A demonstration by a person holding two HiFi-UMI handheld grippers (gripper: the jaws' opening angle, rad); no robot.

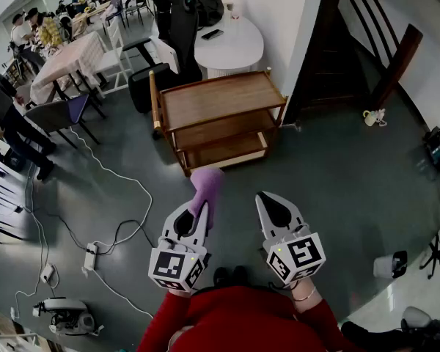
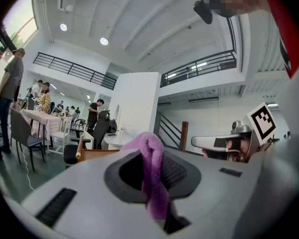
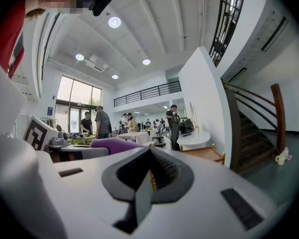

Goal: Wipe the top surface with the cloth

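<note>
Cloth point(image 1: 206, 187): purple, thick pile, bunched. Judged light, soft and floppy, not fragile and not slippery. It should flatten under pressure and may fold under itself if pushed edge-first. Best hold is a pinch across a bunched end, leaving a free length to lie flat on the wood.

Location: in the air over the floor point(image 1: 337, 174), well apart from the cart point(image 1: 177, 141) and its bare top point(image 1: 220, 99).

Left gripper point(image 1: 196, 211): clenched on the cloth. Its own view shows the cloth point(image 2: 153, 171) pinched between the jaws, with a lobe rising above and past the tips.

Right gripper point(image 1: 270, 200): jaws point(image 3: 145, 183) closed together with nothing between them. It touches nothing and hangs just beside the left one.
</note>
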